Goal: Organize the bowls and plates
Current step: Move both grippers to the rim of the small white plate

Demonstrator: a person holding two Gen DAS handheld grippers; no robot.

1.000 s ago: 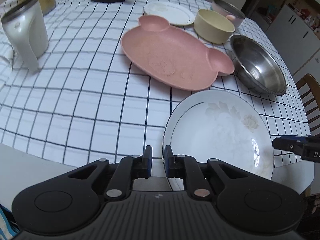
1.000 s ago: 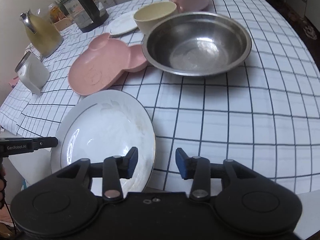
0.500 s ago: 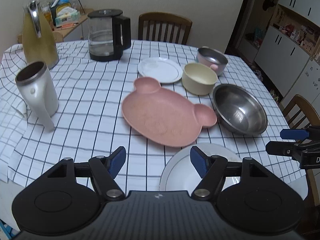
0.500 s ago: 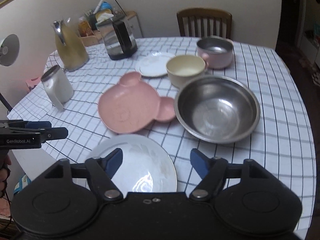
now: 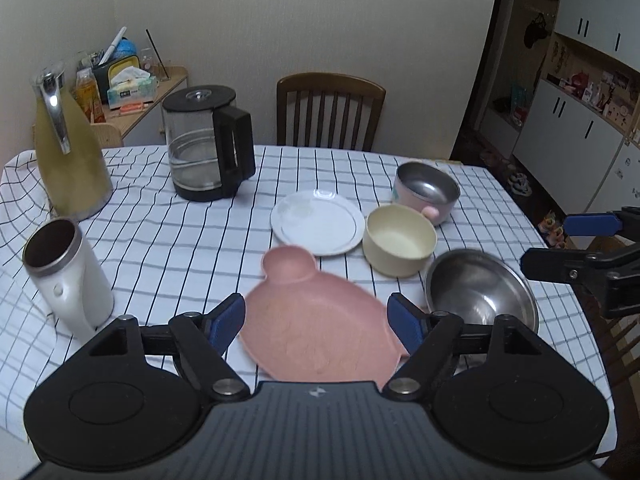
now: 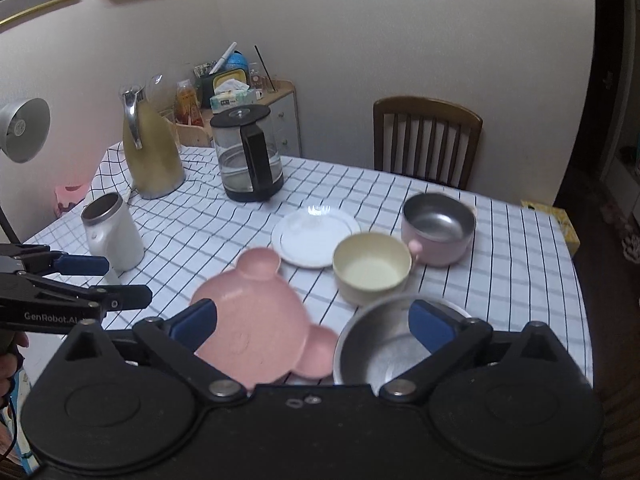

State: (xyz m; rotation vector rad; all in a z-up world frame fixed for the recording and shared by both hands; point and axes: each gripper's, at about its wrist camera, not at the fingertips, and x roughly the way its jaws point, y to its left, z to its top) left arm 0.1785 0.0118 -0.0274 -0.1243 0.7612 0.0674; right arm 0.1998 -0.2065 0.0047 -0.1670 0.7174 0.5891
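**Both grippers up over the table, jaws opening, nothing held**

Left wrist view: I see my left gripper (image 5: pixel 316 322) with fingers (image 5: pixel 228 322) spread wide and opening; nothing between the pads. The pink plate (image 5: pixel 320 332) lies on the checked table (image 5: pixel 180 248) below and beyond them, part hidden by the gripper body. Steel bowl (image 5: pixel 480 292) just right of the pink plate, edges look touching. Cream bowl (image 5: pixel 400 240) behind it, just beside the white plate (image 5: pixel 318 222) on its left. Pink bowl (image 5: pixel 426 192) farther right, its handle nub against the cream bowl's rim. Far left: glass kettle (image 5: pixel 208 144), yellow jug (image 5: pixel 68 148), white mug (image 5: pixel 66 280) near left. Right gripper (image 5: pixel 560 246) pokes in from the right edge, fingers apart, empty. Chair (image 5: pixel 330 112) at the far side.

Right wrist view: right gripper (image 6: pixel 312 328) fingers (image 6: pixel 432 326) spread wide and opening, nothing pinched. Steel bowl (image 6: pixel 384 348) sits on the table under the right finger, pink plate (image 6: pixel 256 320) under the left; an ear of the plate meets the bowl's rim. Cream bowl (image 6: pixel 372 268), white plate (image 6: pixel 316 236), pink bowl (image 6: pixel 438 228) behind them. Kettle (image 6: pixel 250 156), jug (image 6: pixel 150 148), mug (image 6: pixel 112 236) on the left half. Left gripper (image 6: pixel 104 280) comes in at the left edge, fingers parted, empty.
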